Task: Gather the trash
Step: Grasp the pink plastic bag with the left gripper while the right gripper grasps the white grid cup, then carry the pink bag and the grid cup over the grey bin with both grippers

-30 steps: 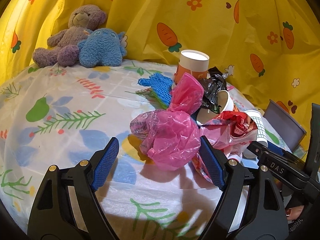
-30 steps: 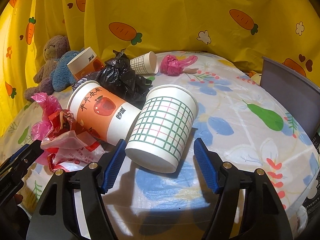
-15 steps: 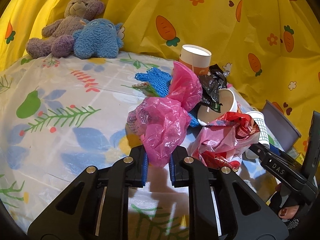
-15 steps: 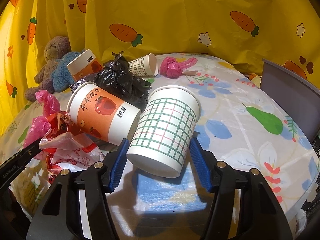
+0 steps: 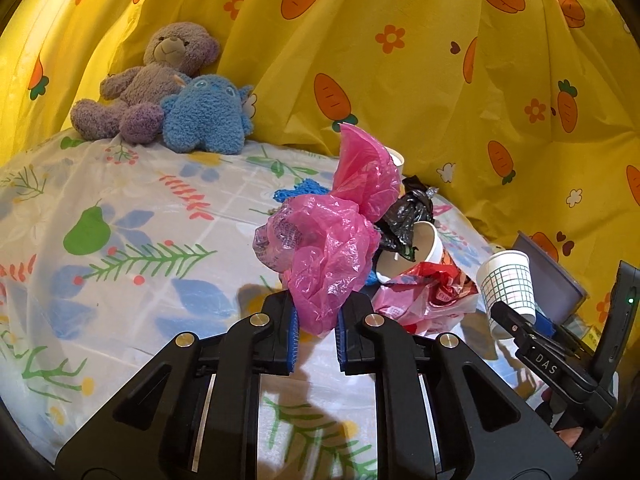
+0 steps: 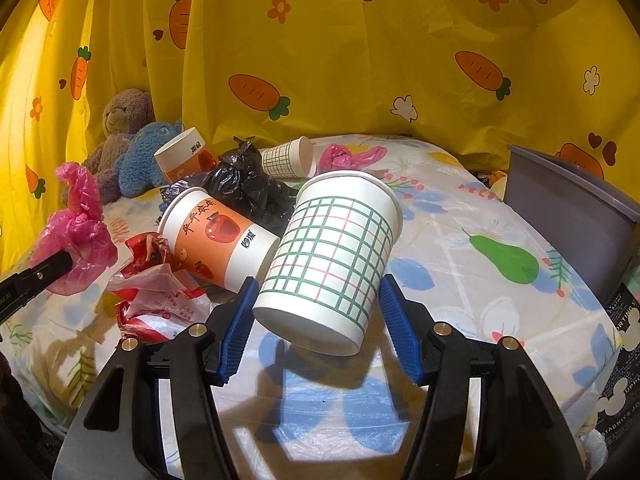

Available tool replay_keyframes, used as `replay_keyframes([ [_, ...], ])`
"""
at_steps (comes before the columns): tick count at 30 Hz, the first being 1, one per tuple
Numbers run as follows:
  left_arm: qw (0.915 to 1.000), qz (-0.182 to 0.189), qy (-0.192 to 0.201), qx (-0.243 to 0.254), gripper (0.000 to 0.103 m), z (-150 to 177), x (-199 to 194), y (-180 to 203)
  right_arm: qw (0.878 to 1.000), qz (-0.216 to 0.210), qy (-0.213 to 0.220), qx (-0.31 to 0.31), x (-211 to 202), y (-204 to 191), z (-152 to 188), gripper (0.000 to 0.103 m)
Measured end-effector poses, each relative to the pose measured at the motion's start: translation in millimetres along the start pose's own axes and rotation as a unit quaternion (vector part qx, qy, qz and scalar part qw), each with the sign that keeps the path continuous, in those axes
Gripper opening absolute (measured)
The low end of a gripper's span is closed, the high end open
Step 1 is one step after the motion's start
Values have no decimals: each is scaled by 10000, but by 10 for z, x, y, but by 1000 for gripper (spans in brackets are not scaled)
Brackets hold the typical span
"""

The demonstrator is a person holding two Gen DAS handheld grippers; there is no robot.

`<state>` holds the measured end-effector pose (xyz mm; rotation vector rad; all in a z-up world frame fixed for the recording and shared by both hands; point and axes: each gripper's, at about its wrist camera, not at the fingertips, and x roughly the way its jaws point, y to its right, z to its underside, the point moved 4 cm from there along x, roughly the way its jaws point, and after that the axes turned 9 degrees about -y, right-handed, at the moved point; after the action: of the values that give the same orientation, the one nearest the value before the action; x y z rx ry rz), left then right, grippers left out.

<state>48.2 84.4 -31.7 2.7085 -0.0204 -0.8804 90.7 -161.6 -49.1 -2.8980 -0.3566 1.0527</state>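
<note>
My left gripper (image 5: pixel 316 334) is shut on a crumpled pink plastic bag (image 5: pixel 328 236) and holds it above the table; the bag also shows in the right wrist view (image 6: pixel 78 236). My right gripper (image 6: pixel 316 316) is shut on a white paper cup with a green grid pattern (image 6: pixel 332 260), lifted and tilted off the table; it shows in the left wrist view (image 5: pixel 508 284) too. On the table lie an orange-and-white cup (image 6: pixel 218 240), a red-and-white plastic bag (image 6: pixel 156 292), a black bag (image 6: pixel 244 192), another grid cup (image 6: pixel 288 158) and a small pink bag (image 6: pixel 348 156).
A grey bin (image 6: pixel 576 228) stands at the table's right edge. A purple teddy bear (image 5: pixel 156 80) and a blue plush (image 5: pixel 208 114) sit at the back against the yellow carrot curtain. Another orange cup (image 6: pixel 184 154) stands behind the black bag. A blue knitted cloth (image 5: pixel 300 194) lies behind the pink bag.
My left gripper closed on the pink bag and lifted it. My right gripper closed on the grid cup and raised it off the table.
</note>
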Motion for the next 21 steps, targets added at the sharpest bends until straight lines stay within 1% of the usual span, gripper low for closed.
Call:
replay_keyframes([
  [10,9994,152,133,267,14,-32,-120,268,9998,44,189,-15,-211,67,-23,61],
  [21,9968,398,214,656,14,-80,-209,687,9991,71,421,40,-473,221,-85,60],
])
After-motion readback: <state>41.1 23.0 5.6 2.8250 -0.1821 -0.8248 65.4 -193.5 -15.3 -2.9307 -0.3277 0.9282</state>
